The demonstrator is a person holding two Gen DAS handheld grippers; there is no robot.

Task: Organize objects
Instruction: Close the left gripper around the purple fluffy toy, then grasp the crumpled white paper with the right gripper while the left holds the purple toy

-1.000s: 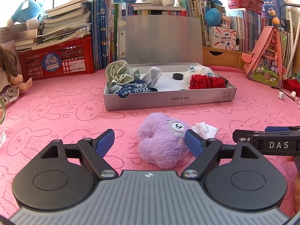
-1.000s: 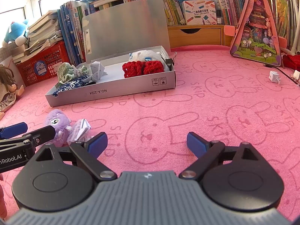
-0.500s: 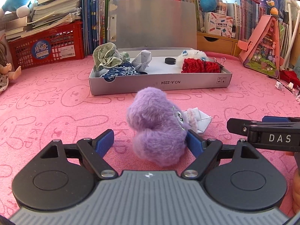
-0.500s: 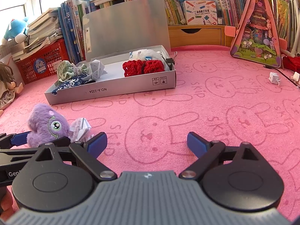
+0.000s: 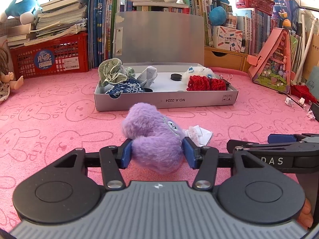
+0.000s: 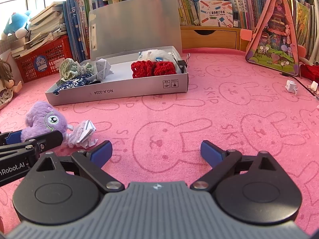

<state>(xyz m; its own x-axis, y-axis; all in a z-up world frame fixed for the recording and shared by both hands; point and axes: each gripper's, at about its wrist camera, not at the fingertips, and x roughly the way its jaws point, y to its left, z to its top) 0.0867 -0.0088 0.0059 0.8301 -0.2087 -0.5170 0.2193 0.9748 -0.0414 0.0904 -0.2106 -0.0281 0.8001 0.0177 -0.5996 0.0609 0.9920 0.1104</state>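
Observation:
A purple plush toy [image 5: 153, 137] lies on the pink rabbit-print cloth, in front of the open grey box [image 5: 165, 100]. My left gripper [image 5: 157, 153] is shut on the toy's near end, both blue pads pressed into the fur. The toy also shows in the right wrist view [image 6: 44, 122], with a folded white paper piece [image 6: 85, 133] beside it. My right gripper [image 6: 156, 154] is open and empty over bare cloth, to the right of the toy. The box holds fabric bundles, folded paper, a red knitted piece [image 6: 153, 69] and a white fluffy item.
A red crate [image 5: 49, 59] and rows of books stand behind the box. A doll [image 5: 5, 79] sits at the far left. A pink triangular toy house [image 6: 275, 37] stands at the right. Small paper bits [image 6: 291, 86] lie on the cloth at the right.
My left gripper has moved forward around the purple plush toy and closed on it. The right gripper has stayed open in place.

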